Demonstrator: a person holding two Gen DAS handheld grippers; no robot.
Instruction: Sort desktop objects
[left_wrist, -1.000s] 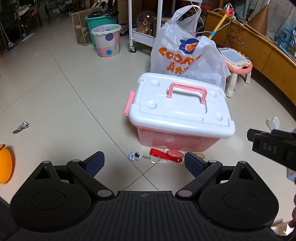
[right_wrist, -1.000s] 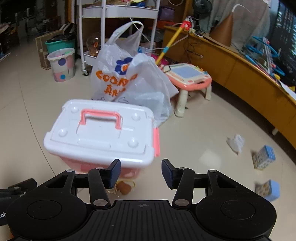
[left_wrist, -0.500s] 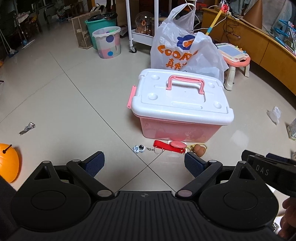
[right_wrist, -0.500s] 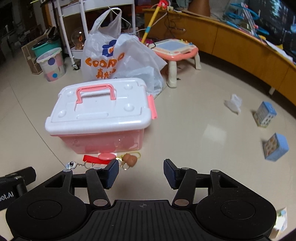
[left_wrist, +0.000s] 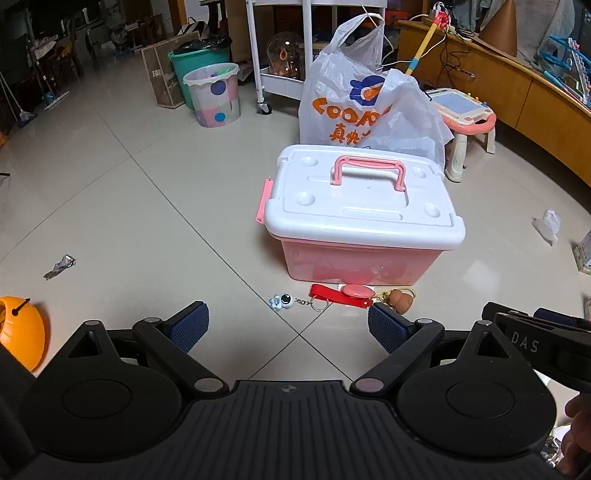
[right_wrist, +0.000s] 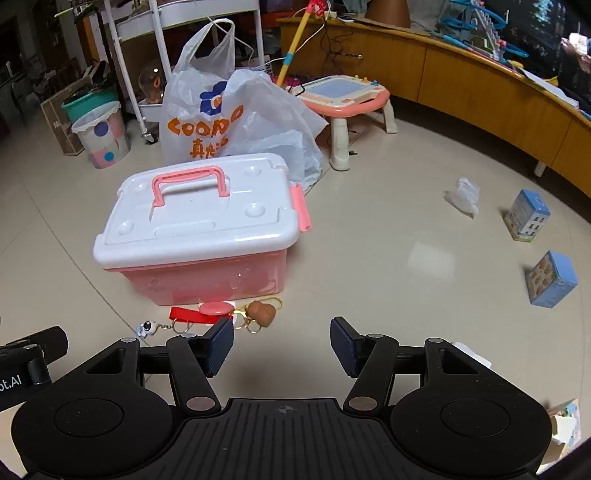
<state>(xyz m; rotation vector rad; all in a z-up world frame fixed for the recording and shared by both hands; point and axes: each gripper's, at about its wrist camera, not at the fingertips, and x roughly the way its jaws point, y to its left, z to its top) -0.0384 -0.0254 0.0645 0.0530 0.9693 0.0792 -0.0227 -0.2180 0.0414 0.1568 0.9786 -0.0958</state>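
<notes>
Two empty tools are hovering over the floor in front of a closed storage box.
Left tool (left_wrist: 288, 328) is gaping wide; right tool (right_wrist: 282, 345) is opening, nothing between its pads. Keychains (right_wrist: 221, 314) are lying against the box (right_wrist: 199, 229); next likely means unlatching the lid first.

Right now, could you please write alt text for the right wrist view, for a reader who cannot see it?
A pink storage box with a closed white lid stands on a tiled floor, with small keychains lying just in front of it. The right gripper, jaws opening and holding nothing, hangs over the floor near them. A white shopping bag stands behind the box; two blue cartons lie to the right.
</notes>
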